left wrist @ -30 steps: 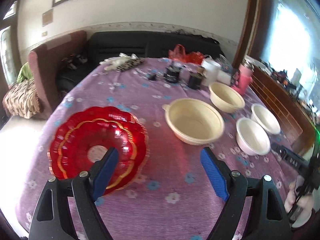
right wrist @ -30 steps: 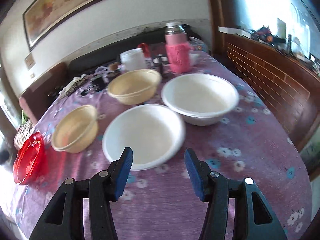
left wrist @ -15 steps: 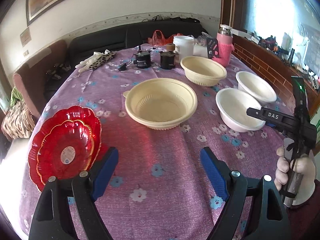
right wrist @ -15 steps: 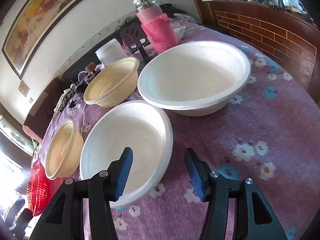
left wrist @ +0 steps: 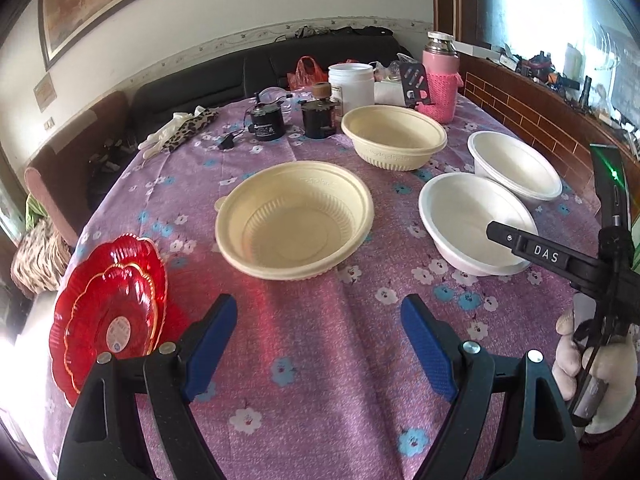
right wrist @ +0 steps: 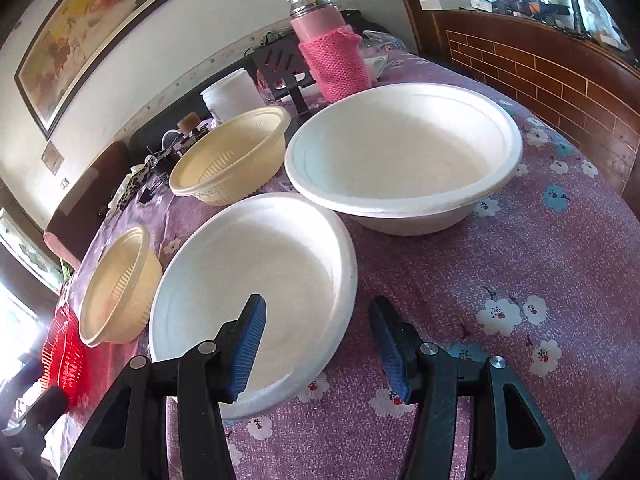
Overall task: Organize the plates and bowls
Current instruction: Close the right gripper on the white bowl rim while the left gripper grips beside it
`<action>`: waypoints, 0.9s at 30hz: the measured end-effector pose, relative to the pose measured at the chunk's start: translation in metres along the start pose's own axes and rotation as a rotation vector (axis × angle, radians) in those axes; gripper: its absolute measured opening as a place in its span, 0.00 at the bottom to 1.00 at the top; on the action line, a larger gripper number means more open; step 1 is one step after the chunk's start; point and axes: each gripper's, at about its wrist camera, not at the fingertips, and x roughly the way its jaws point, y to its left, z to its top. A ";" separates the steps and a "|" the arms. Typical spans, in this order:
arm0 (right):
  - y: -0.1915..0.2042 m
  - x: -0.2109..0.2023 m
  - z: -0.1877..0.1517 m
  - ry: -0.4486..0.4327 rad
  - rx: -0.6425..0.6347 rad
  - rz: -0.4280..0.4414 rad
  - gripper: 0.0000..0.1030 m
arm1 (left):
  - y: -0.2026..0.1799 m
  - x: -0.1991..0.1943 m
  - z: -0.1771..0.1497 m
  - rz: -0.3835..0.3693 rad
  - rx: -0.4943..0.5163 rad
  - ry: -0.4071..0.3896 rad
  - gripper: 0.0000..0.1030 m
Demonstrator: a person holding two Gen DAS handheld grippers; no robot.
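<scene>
Two stacked red scalloped plates (left wrist: 108, 316) lie at the table's left edge. A cream bowl (left wrist: 294, 220) sits mid-table, a second cream bowl (left wrist: 394, 142) behind it, and two white bowls (left wrist: 476, 220) (left wrist: 516, 164) to the right. My left gripper (left wrist: 320, 344) hovers open over bare cloth, short of the near cream bowl. In the right wrist view my right gripper (right wrist: 320, 344) is open, its left finger inside the near white bowl (right wrist: 256, 288) and its right finger outside the rim, pads apart from it. The far white bowl (right wrist: 404, 156) stands just behind.
Purple flowered tablecloth (left wrist: 320, 360) covers the table. At the back stand a pink flask (left wrist: 440, 76), a white tub (left wrist: 351, 84), dark jars (left wrist: 318, 114) and a leopard-print cloth (left wrist: 188, 130). A hand (left wrist: 580, 360) holds the right gripper's handle. A brick-patterned ledge (right wrist: 540, 76) runs along the right.
The left gripper swung right, from over the red plates to face the near cream bowl. The right gripper dropped and closed in on the near white bowl, straddling its rim.
</scene>
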 end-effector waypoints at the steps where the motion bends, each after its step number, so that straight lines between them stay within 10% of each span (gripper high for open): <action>1: 0.001 0.000 0.000 0.001 -0.006 0.001 0.56 | -0.002 0.001 0.001 0.003 0.006 0.000 0.81; 8: 0.002 0.006 -0.001 0.024 -0.012 0.018 0.18 | -0.014 0.008 0.006 -0.003 0.028 0.005 0.81; 27: -0.005 0.006 -0.002 0.063 0.010 0.072 0.15 | -0.042 0.041 0.033 -0.144 0.006 0.060 0.81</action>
